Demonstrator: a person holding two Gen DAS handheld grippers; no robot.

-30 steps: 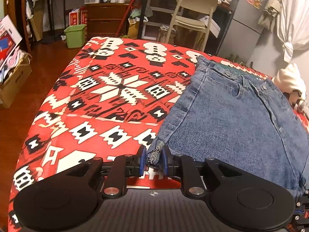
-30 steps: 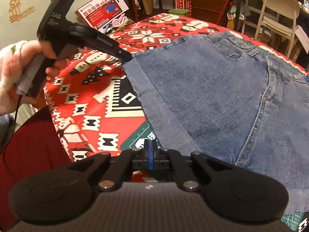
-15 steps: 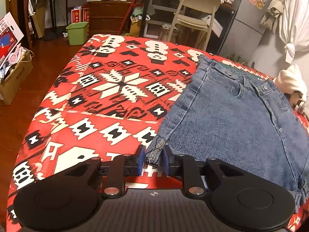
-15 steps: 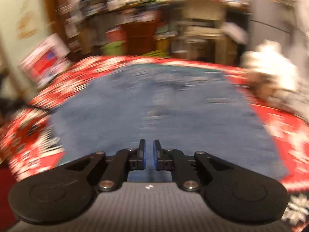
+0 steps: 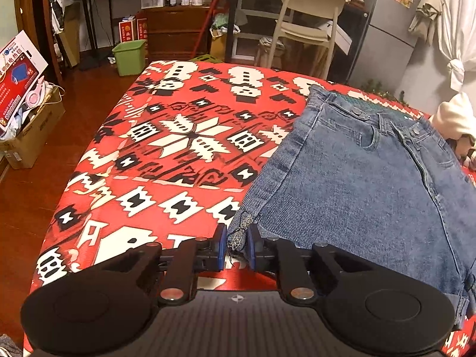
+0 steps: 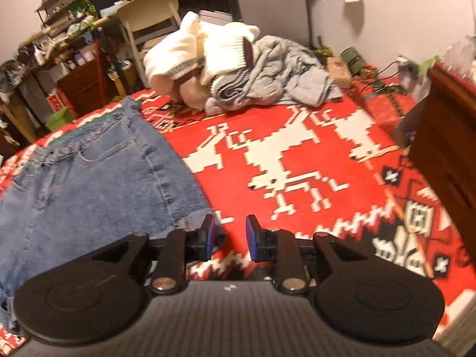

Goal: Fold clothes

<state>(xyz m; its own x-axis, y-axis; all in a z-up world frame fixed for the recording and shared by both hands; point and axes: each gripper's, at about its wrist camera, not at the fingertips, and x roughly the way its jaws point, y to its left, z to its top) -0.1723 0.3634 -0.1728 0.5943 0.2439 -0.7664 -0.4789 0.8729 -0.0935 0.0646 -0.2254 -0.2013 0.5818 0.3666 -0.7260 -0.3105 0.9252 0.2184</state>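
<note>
Right tool (image 6: 229, 236) wider (off shorts (image 6: 89, 184))

My left gripper (image 5: 235, 245): matte black body, two round discs at the flanks, ribbed grey panel with a small crosshair mark, silver pivot screws on each linkage arm, blue pads lining the fingers (image 5: 220, 247). My right gripper (image 6: 229, 236): same black build, same silver screws, blue-lined fingers (image 6: 210, 236)

Left gripper (image 5: 236, 247) pinched, right gripper (image 6: 229, 238) agape.

Faded, rough-woven denim shorts (image 5: 366, 184) on a matt knit-patterned cloth cover (image 5: 166, 154); matt black plastic claw (image 5: 236, 245).
</note>
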